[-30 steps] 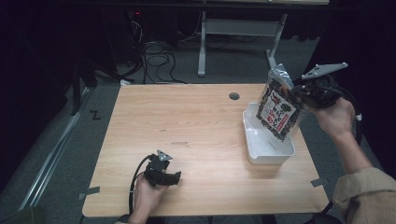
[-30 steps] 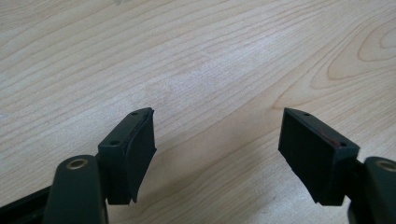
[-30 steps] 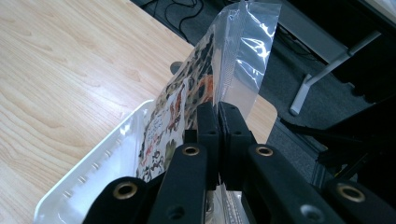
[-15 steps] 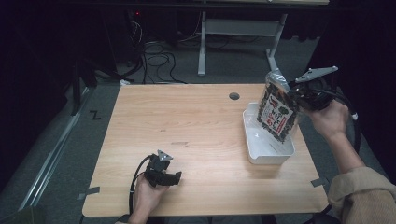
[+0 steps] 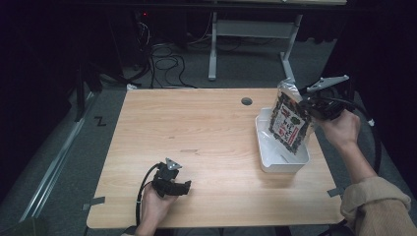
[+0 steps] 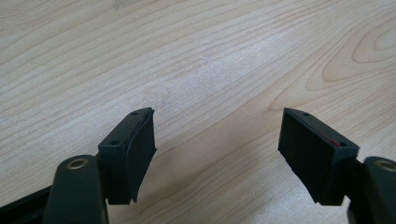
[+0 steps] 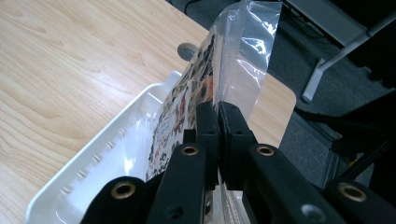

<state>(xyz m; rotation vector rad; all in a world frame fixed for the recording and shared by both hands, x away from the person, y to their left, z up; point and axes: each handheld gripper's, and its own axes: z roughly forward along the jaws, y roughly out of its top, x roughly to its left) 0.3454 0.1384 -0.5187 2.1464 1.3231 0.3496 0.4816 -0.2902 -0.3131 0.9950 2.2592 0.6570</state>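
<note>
A clear-topped snack bag point(image 5: 289, 123) with dark printed contents hangs tilted over the white tray point(image 5: 282, 162) at the table's right side. My right gripper point(image 5: 302, 98) is shut on the bag's upper edge. In the right gripper view the jaws point(image 7: 217, 116) pinch the bag point(image 7: 243, 42) edge-on above the tray point(image 7: 116, 149), and I cannot tell whether the bag's lower end touches the tray. My left gripper point(image 5: 184, 188) rests low over the table near the front edge. Its jaws point(image 6: 217, 140) stand apart with only bare wood between them.
The wooden table point(image 5: 196, 132) has a round cable hole point(image 5: 246, 101) just behind the tray. Tape marks sit at the front corners. Beyond the far edge are cables on the floor and a grey desk frame point(image 5: 214, 44).
My right gripper has come down a little with the bag, bringing it lower over the tray. The left gripper has stayed where it was.
</note>
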